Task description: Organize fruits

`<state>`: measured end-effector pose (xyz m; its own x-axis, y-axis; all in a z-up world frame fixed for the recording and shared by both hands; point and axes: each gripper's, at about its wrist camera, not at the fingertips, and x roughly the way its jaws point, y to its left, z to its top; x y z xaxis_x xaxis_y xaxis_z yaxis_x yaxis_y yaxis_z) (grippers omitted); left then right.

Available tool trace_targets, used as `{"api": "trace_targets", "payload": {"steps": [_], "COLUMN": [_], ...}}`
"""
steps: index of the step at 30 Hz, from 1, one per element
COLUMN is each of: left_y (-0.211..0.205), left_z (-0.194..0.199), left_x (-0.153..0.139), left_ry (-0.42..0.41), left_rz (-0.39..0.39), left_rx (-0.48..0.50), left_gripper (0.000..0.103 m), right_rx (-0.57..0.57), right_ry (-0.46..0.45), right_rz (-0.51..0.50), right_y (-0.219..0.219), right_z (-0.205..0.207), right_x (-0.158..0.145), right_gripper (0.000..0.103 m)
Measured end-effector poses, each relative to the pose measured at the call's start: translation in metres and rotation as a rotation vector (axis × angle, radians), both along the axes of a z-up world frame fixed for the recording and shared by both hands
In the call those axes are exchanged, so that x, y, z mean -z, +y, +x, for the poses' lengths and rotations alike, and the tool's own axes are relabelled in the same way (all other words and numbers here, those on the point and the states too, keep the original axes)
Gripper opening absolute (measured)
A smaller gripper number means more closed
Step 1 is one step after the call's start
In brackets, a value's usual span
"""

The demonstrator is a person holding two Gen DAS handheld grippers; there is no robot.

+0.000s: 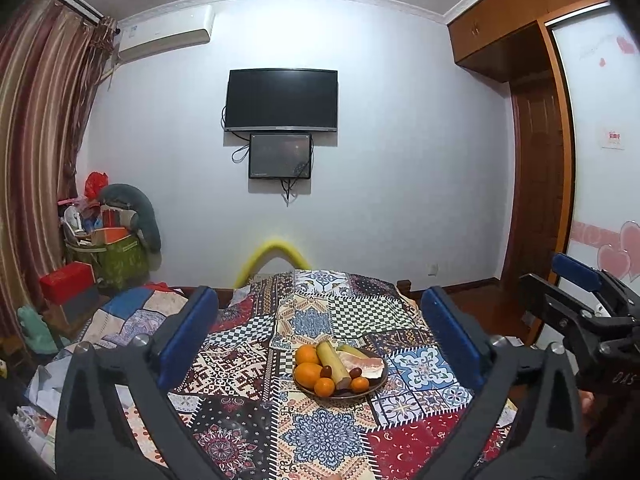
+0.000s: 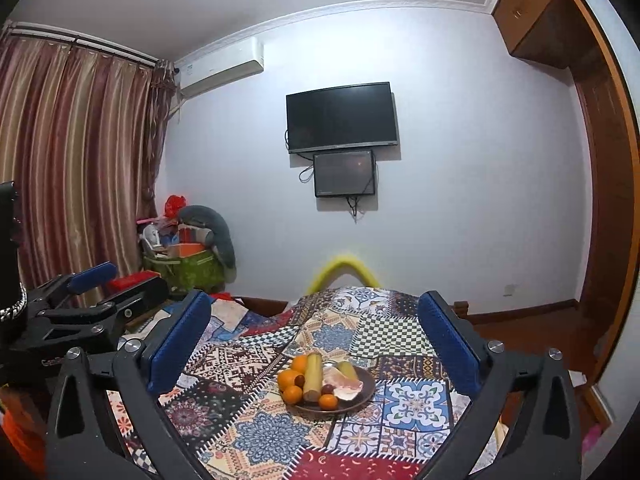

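We hold both grippers above a table draped in a patchwork-print cloth (image 1: 328,432), where a dark round plate (image 1: 382,378) sits near the middle, heaped with fruit. The left gripper (image 1: 318,332) hangs with its blue-padded jaws spread wide and nothing between them; the right gripper (image 2: 314,338) is likewise wide open and empty, well short of the plate. On the plate we see several oranges (image 1: 309,374), smooth and round, a pale yellow-green stalk (image 1: 334,364) lying lengthwise that looks like a cut cane or banana, two small dark red fruits (image 1: 327,371), and a pinkish-white slab (image 1: 362,363) we cannot identify. We judge the oranges firm and fairly light but apt to roll, best pinched across the middle; the stalk looks stiff and would take a grip at mid-length; the little red fruits seem slick and easily squashed, calling for a soft close. The glossy cloth lies rumpled at the far edge and may slide under a dragged plate. A television (image 1: 281,100) hangs on the pale wall behind.
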<state>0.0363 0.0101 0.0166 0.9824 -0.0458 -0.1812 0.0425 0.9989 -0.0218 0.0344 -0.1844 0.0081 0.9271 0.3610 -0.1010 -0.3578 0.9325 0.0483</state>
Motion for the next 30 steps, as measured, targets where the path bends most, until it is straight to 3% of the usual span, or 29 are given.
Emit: {"api": "trace_targets", "payload": {"steps": [30], "left_y": [-0.001], "left_z": [0.007], "left_x": [0.009], "left_ry": [0.033], "left_rz": [-0.011], "left_rx": [0.022], "left_gripper": [0.103], "right_rx": [0.063], "right_ry": [0.004], "right_rz": [-0.012], "right_y": [-0.009], "right_z": [-0.003], "right_x": [0.001], "right_gripper": [0.103]}}
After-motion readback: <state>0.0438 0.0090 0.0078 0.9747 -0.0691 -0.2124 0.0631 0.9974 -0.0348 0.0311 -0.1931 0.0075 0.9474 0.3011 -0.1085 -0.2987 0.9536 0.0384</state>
